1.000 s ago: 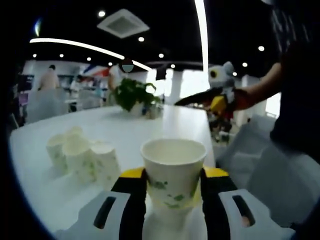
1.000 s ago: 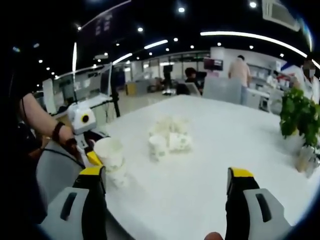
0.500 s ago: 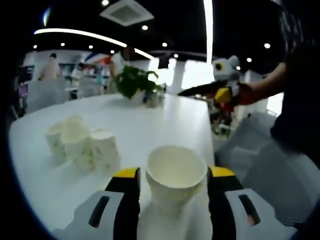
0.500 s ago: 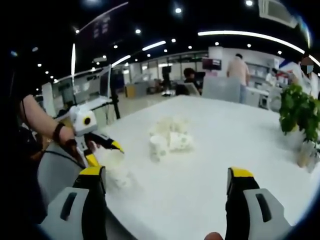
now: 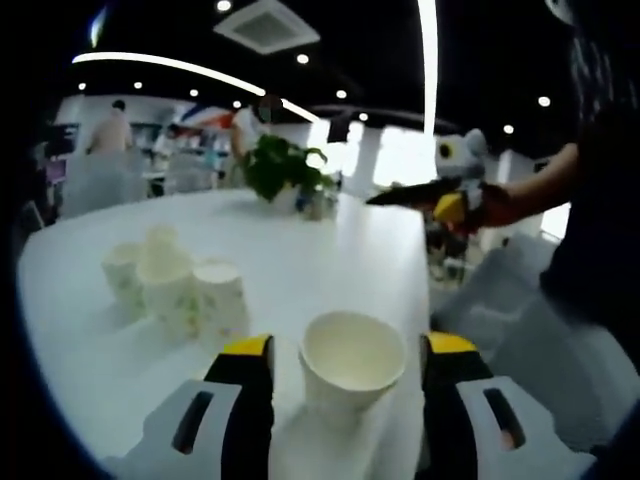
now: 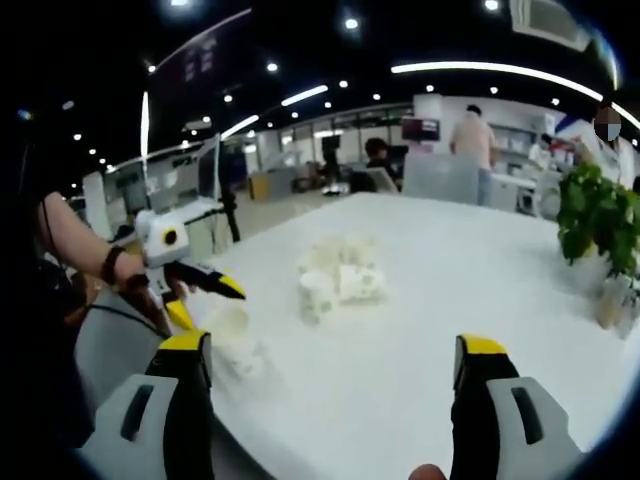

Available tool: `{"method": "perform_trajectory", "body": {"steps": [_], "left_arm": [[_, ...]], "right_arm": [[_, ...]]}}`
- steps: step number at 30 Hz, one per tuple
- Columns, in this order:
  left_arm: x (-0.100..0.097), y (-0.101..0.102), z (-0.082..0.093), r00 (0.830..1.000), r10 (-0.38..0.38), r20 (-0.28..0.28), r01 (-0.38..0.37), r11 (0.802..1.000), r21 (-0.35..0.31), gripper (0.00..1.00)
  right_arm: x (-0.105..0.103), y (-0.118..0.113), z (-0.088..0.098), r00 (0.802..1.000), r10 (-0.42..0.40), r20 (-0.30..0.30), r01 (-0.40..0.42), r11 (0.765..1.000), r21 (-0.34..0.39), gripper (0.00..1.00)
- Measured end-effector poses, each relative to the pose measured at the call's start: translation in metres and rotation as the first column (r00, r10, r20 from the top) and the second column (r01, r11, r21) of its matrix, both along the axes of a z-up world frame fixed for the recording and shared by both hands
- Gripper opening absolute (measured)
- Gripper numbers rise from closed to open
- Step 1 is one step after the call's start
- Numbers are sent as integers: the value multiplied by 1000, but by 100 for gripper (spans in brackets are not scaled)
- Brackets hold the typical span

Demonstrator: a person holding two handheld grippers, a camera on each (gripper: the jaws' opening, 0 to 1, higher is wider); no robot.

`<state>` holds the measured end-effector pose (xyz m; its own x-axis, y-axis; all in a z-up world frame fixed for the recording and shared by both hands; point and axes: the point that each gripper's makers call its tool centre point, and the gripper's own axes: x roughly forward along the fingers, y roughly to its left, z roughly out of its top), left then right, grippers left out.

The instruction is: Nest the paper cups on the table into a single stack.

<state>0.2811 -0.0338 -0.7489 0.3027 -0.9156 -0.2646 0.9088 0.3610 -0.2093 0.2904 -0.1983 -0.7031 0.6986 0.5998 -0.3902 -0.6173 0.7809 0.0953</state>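
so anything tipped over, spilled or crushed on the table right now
Nothing stands out. The paper cup stands upright between the open left claw jaws, and the cluster of cups behind it is upright too, on a clean white table.

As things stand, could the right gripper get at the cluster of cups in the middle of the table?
Probably yes. The right gripper is open and holds nothing, and bare table lies between it and the cluster of cups. The left gripper sits off to the side.

matt paper cup (image 5: 352,362), glossy white table (image 5: 330,250)
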Motion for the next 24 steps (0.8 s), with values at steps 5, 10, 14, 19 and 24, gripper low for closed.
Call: {"method": "perform_trajectory", "body": {"steps": [5,10,14,19,24], "left_arm": [[7,8,12,998,53,19,-52,998,-19,57],[14,21,23,991,127,39,-126,992,-31,60],[16,27,26,986,161,50,-160,987,-35,63],[13,34,29,981,186,49,-185,982,-30,65],[17,41,36,969,242,54,-240,970,-42,72]], "right_arm": [[1,-1,0,1000,1,2,-1,1000,3,99],[2,-2,-1,1000,-1,0,1,1000,8,99],[3,-2,-2,1000,1,-1,-1,1000,26,99],[3,-3,-2,1000,0,-1,0,1000,27,99],[1,-5,-2,1000,0,1,0,1000,29,100]]}}
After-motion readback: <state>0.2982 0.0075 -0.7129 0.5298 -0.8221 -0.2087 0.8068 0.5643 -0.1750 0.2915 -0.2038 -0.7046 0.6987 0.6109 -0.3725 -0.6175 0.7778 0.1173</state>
